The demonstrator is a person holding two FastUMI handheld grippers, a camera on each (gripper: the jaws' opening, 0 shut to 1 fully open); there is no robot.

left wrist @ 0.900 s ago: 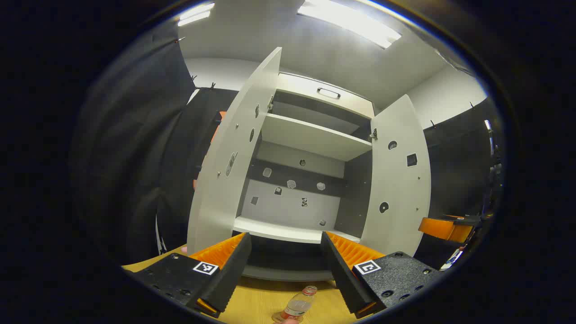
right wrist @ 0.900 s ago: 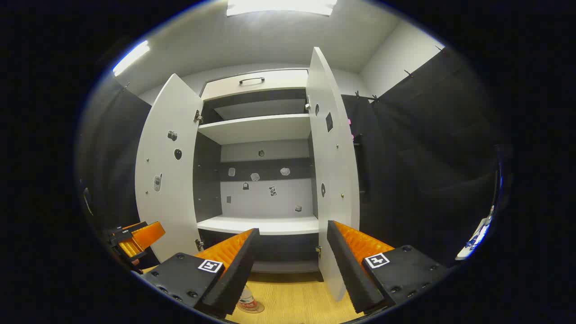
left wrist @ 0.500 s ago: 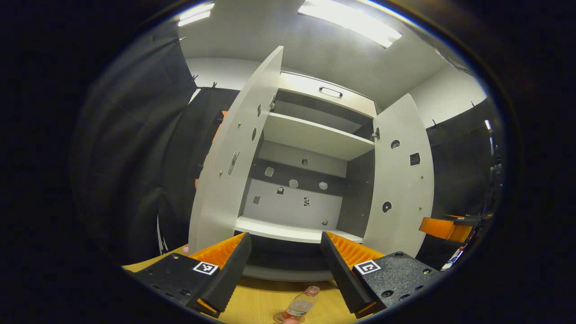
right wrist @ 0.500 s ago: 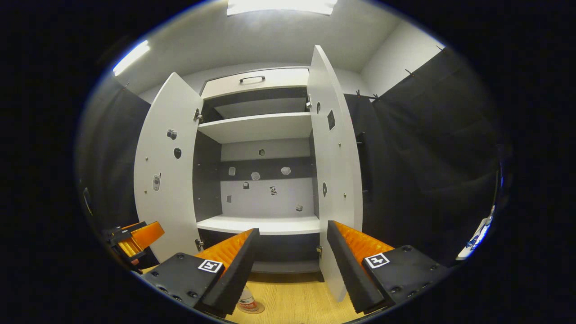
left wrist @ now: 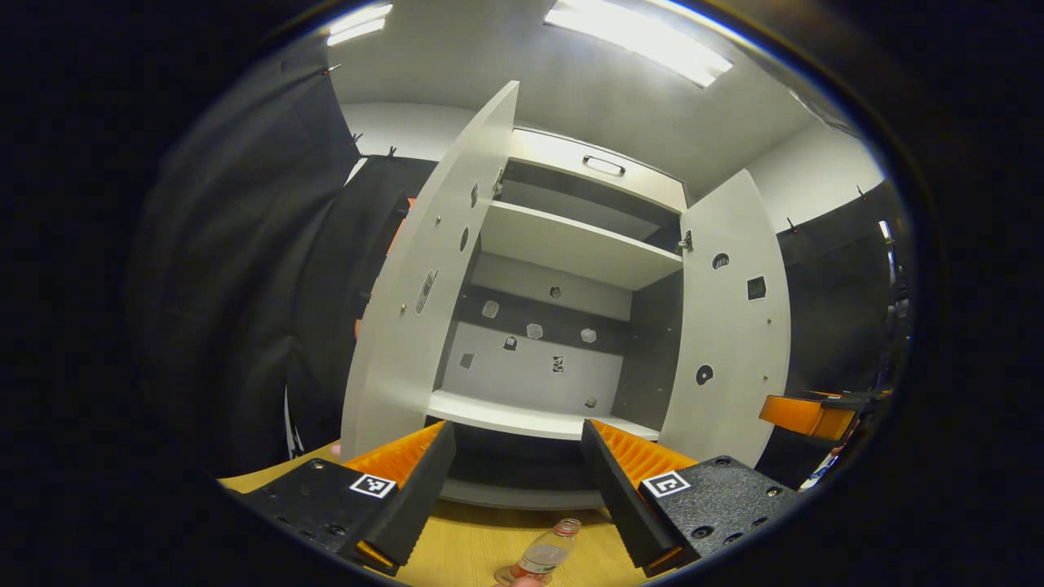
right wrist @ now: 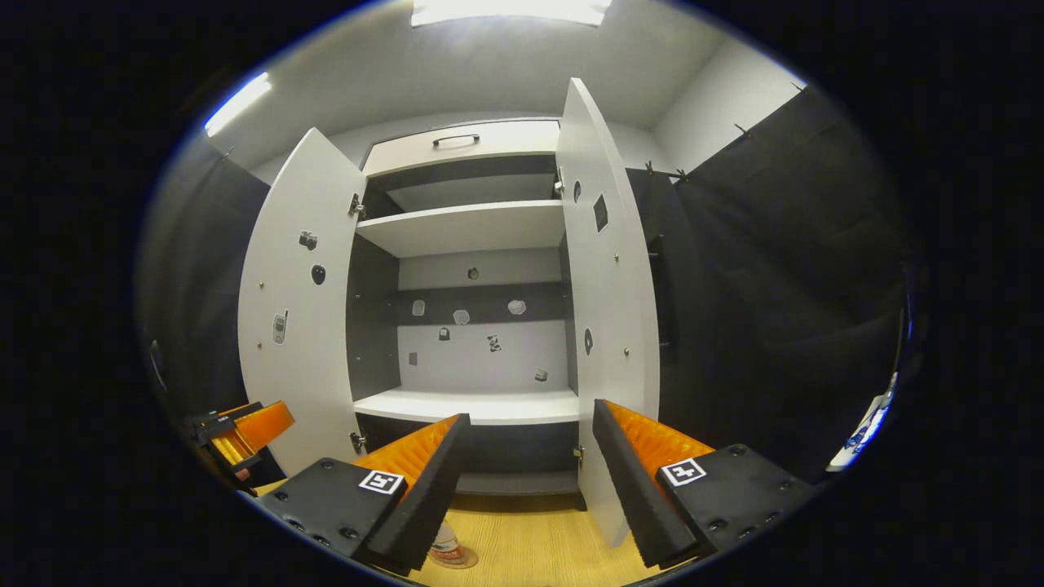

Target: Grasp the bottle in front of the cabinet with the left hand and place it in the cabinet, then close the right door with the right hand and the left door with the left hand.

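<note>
Overhead strip lights glare off a pale ceiling; below them we record a wooden desk (left wrist: pixel 473 554) carrying a tall white cabinet (left wrist: pixel 571 244) with both doors swung wide.

Left gripper view: the left gripper (left wrist: pixel 518 489) has its jaws spread apart with nothing between them. Straight ahead past the gap lies the cabinet's lower shelf (left wrist: pixel 522 420), bare where we can see it. The bottle (left wrist: pixel 542 558) stands on the desk just under the gap, slightly toward the right-side jaw, in front of the cabinet base and apart from both fingers. Its cap looks reddish, though it sits at the distorted bottom edge, so we hold that loosely. The left door (left wrist: pixel 416 310) rises beyond the left-side jaw; the right door (left wrist: pixel 730 318) beyond the right-side one. Far out past the right-side jaw we note the other gripper's orange part.

Right gripper view: the right gripper (right wrist: pixel 530 489) also has its jaws parted and empty. The right door (right wrist: pixel 608 310) stands edge-on ahead of the right-side jaw, its lower edge reaching down between the jaws. The bottle (right wrist: pixel 447 548) peeks out beside the left-side jaw, on the desk (right wrist: pixel 530 546). The left gripper (right wrist: pixel 241 436) shows well off to the left, below the left door (right wrist: pixel 298 310).
</note>
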